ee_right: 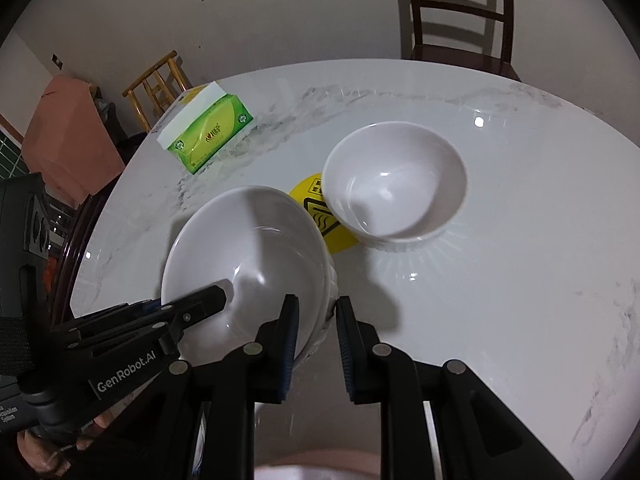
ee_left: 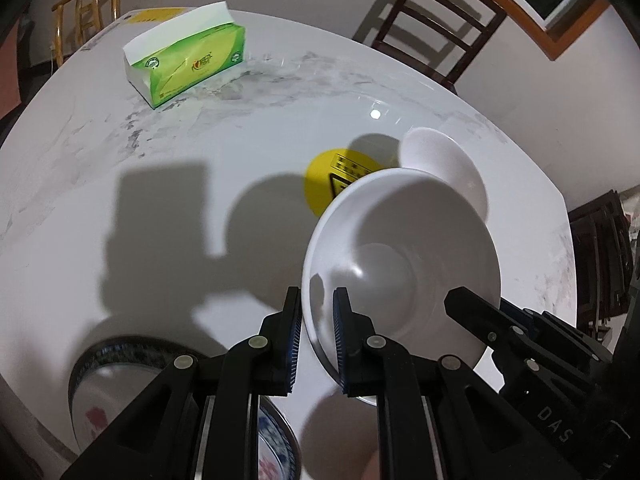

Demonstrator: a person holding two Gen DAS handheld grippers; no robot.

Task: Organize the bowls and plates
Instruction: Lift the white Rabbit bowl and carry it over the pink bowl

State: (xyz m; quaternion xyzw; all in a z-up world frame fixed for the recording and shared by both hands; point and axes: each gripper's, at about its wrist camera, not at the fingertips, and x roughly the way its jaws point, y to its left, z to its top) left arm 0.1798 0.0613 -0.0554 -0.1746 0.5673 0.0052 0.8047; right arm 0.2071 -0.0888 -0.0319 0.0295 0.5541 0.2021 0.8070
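Left wrist view: the left gripper [ee_left: 317,340] has its fingers clamped on the near rim of a tilted white bowl [ee_left: 400,264].
Right gripper [ee_right: 317,344]: its fingers clamp the same bowl's [ee_right: 248,256] opposite rim, wall between them.
Hidden: a second bowl [ee_right: 394,184] on the counter [ee_right: 500,240] is half covered in the left view; it overlaps a yellow sticker [ee_right: 320,220].
Cut off: a patterned plate [ee_left: 120,376] sits below the left fingers.
Edges: a tissue box [ee_left: 188,64] lies near the far edge.
Open room: bare counter right of the second bowl.
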